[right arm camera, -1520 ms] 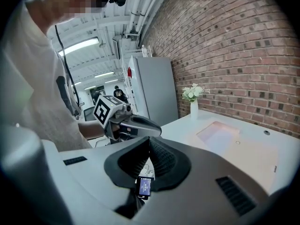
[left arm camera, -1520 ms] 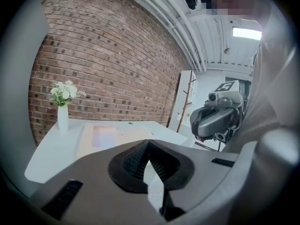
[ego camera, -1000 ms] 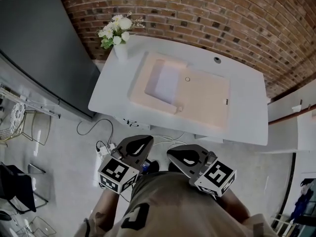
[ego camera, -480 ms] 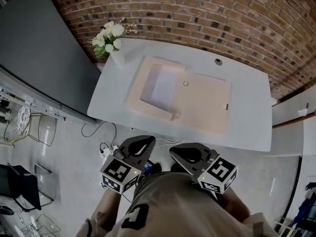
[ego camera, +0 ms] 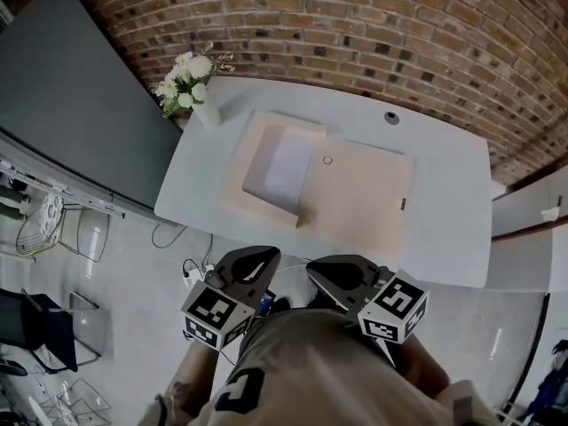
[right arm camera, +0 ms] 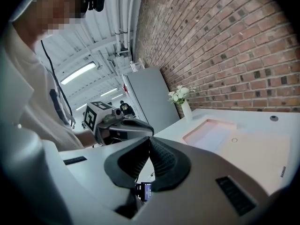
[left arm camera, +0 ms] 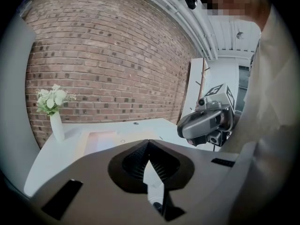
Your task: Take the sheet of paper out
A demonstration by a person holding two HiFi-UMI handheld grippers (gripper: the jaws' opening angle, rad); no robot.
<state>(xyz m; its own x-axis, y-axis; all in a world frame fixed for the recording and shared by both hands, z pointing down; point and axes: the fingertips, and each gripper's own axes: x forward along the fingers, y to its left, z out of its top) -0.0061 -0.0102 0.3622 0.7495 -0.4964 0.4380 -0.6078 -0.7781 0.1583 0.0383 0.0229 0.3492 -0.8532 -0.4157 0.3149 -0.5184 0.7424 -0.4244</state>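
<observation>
The left gripper point(ego camera: 255, 256) and the right gripper point(ego camera: 330, 270) each have their jaws pressed together with nothing between them. They are side by side close to the person's body, short of the near edge of the white table point(ego camera: 448, 202). Ahead of them on it lies an open, shallow pink box point(ego camera: 236, 169). Its tray half, ahead of the left gripper, holds the sheet of paper point(ego camera: 286, 165) lying flat. Its lid point(ego camera: 364, 198) lies flat ahead of the right gripper. Beyond the tray and further left, a white vase point(ego camera: 209, 114) holds white flowers point(ego camera: 184, 71).
</observation>
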